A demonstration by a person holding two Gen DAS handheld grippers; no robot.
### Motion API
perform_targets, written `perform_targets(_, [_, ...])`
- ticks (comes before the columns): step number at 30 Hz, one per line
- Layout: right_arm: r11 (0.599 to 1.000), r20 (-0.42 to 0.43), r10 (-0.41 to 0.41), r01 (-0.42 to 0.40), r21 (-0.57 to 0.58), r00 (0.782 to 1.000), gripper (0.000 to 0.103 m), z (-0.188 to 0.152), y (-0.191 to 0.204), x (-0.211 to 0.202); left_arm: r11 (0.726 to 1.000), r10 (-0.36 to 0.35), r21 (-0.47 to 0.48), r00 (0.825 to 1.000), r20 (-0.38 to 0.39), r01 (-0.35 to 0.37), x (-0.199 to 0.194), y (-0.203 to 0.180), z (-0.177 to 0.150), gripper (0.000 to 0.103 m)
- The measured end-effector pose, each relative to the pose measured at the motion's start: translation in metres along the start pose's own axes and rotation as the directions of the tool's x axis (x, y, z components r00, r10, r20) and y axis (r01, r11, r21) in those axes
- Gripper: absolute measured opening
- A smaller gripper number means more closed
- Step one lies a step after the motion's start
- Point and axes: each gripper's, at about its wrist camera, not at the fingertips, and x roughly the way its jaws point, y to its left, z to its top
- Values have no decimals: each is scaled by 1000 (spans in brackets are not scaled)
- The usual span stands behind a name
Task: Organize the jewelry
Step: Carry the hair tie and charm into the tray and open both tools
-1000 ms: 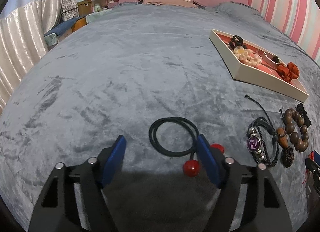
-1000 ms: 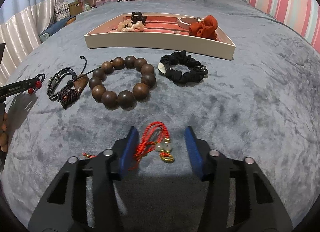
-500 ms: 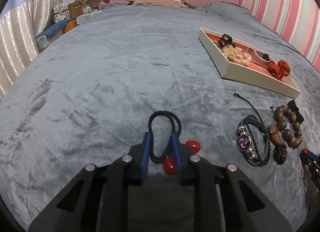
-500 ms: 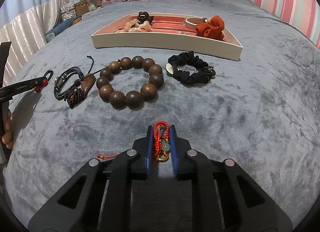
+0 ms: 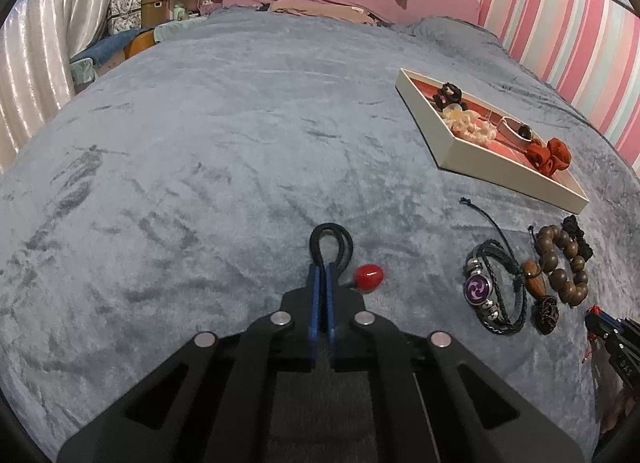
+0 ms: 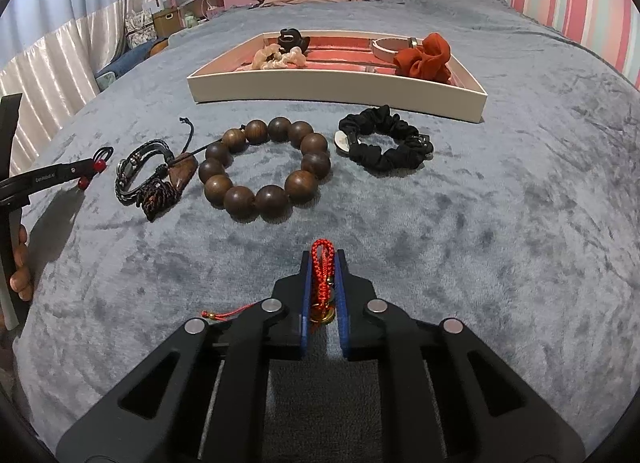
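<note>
Near bed's front edge, both grippers clamped: left gripper (image 5: 322,277) on limp black hair tie (image 5: 332,241), right gripper (image 6: 323,277) on light, floppy red cord bracelet (image 6: 322,267); pinch cords, w/ beads hanging free.

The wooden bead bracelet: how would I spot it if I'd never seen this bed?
On the grey blanket, look just in front of the cream tray. The wooden bead bracelet lies between a braided black bracelet and a black scrunchie. It alone is a ring of big round brown beads.

Left claw (image 5: 323,271) pinched closed, right claw (image 6: 323,263) apparently clamped, both angled downward
</note>
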Motion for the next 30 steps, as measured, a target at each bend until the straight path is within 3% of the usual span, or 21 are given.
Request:
perform_targets(10, [1000, 7, 13, -14, 13, 1000, 11, 3, -4, -3, 1000, -16, -3, 1000, 11, 16, -7, 1, -2, 3])
perform_targets(16, [1000, 21, 14, -14, 17, 1000, 11, 8, -7, -5, 1000, -11, 9, 998, 61, 11, -25, -4, 1, 3])
perform_targets(30, [1000, 108, -15, 17, -22, 994, 11, 50, -18, -14, 998, -7, 68, 985, 170, -5, -59, -49, 40, 3])
